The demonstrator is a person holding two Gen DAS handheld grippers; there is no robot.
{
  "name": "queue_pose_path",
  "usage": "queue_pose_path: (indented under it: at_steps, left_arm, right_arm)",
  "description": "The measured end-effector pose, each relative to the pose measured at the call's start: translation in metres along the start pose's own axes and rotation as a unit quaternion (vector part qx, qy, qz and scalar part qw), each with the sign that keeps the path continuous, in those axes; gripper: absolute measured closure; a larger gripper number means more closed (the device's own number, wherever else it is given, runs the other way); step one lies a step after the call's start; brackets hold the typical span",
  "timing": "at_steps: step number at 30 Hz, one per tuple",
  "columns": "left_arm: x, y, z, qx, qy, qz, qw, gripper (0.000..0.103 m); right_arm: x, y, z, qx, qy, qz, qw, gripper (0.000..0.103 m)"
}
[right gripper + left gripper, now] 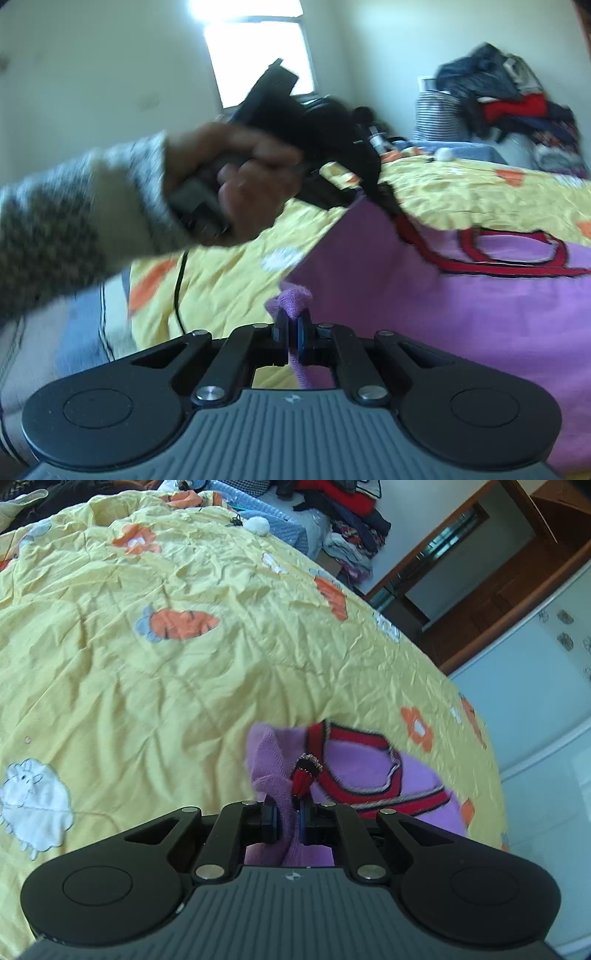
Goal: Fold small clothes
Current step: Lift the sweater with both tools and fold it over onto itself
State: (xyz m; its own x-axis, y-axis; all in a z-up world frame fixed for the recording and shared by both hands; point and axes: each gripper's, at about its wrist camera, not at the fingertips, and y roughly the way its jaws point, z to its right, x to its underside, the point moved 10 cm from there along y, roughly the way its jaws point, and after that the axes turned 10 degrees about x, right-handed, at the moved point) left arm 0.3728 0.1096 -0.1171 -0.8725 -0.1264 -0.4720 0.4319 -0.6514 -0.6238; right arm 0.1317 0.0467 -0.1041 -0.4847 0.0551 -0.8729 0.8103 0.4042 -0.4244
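Two tools (290,821) (292,341) pinching purple garment (461,314), hand (236,177) right-view only

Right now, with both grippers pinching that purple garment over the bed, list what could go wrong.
1. The right gripper holds only a thin tip of the purple garment; a tug could pull it free.
2. The left gripper clamps bunched fabric beside the red tassel, so the fold may come out uneven or snag the tassel.
3. The yellow quilt is wrinkled, so the garment may not lie flat.
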Motion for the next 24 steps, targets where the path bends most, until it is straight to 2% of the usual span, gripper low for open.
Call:
queue_pose_path:
  at_steps: [9, 16, 24]
  left_arm:
    - [-0.007, 0.053, 0.068, 0.008, 0.006, -0.008, 0.9999, 0.093]
    - [0.002, 0.122, 0.123, 0.017, 0.009, -0.035, 0.9992, 0.093]
    - [0.029, 0.203, 0.189, 0.022, 0.029, -0.074, 0.9966, 0.093]
  right_arm:
    - [-0.015, -0.038, 0.104, 0.043, 0.116, 0.036, 0.992, 0.100]
    - [-0.001, -0.067, 0.175, 0.085, 0.180, 0.049, 0.979, 0.100]
    - [0.024, -0.105, 0.245, 0.128, 0.243, 0.057, 0.960, 0.100]
